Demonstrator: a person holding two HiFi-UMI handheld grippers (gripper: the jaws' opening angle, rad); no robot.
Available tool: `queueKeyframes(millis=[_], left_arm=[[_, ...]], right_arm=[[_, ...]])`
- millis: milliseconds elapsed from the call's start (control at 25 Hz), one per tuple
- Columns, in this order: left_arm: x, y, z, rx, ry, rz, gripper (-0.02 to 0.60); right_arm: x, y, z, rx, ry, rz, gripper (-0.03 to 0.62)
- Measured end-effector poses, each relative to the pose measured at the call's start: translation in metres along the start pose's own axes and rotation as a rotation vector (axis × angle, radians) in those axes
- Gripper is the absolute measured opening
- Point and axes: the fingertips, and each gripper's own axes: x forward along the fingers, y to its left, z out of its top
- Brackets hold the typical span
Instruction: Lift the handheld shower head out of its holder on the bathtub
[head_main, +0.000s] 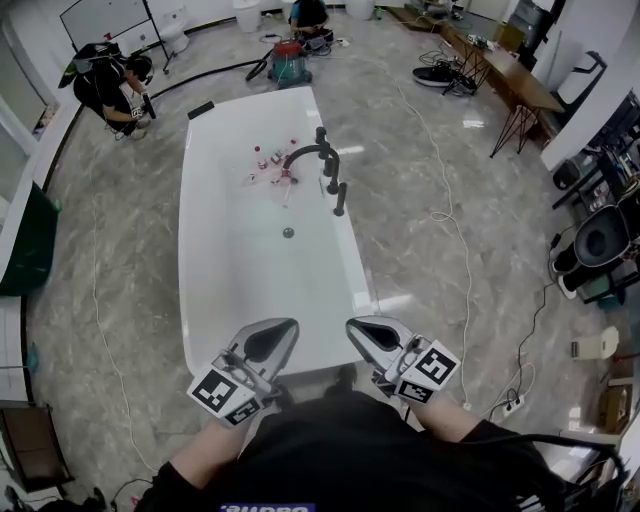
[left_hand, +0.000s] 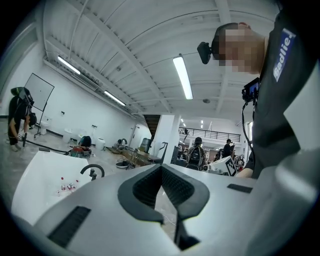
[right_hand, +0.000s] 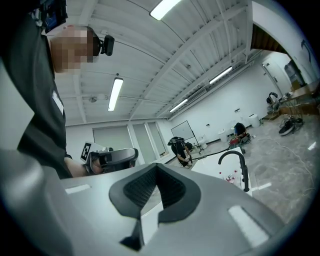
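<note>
At the tub's (head_main: 186, 250) near end the left gripper (head_main: 268, 338) and right gripper (head_main: 372, 336) hover, jaws pressed together and empty, since the shower head (head_main: 340, 198) stands far along the right rim.

Floor (head_main: 120, 300): grey marble tile, glossy, all round you.
Person (head_main: 118, 85): dark clothes, crouched far ahead on your left, near the whiteboard (head_main: 105, 17).
Canister (head_main: 290, 62): red and teal, standing on the floor far ahead of you; a black hose (head_main: 200, 78) runs left from it.
Bottles (head_main: 272, 160): small, red-capped, loose cluster ahead of you.
Table (head_main: 510, 72): wooden, thin black legs, on your far right.
Cable (head_main: 455, 235): white, snaking down your right side to a power strip (head_main: 512, 405).
</note>
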Motion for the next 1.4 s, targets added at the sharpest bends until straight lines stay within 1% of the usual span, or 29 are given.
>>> queueKeyframes(millis=[280,440,520,640,720,840,1160,1400], left_arm=[[0.065,0.046,-0.016,0.031,0.056,0.026,0.0],[0.109,0.072,-0.03,0.051,0.093,0.017,0.001],[0.13,0.08,-0.031,0.06,0.104,0.009,0.013],[0.158,0.086,-0.033,0.084,0.123,-0.01,0.056],[0.175,0.092,-0.034,0.104,0.14,-0.018,0.073],[0.2,0.108,-0.045,0.128,0.176,-0.018,0.096],[0.267,0.155,-0.08,0.167,0.248,0.024,0.138],[0.306,0.192,-0.112,0.176,0.296,0.061,0.157]], right_arm=[[-0.009,-0.044,0.001,0.021,0.004,-0.025,-0.008],[-0.016,-0.069,-0.002,0.039,0.006,-0.036,-0.008],[-0.02,-0.08,-0.005,0.048,0.006,-0.042,-0.008],[-0.025,-0.093,-0.005,0.064,0.002,-0.056,-0.008],[-0.027,-0.099,-0.004,0.066,0.002,-0.061,-0.008],[-0.03,-0.106,-0.008,0.074,-0.002,-0.071,-0.008],[-0.053,-0.128,-0.021,0.106,0.002,-0.129,-0.008],[-0.067,-0.143,-0.03,0.122,0.008,-0.172,-0.008]])
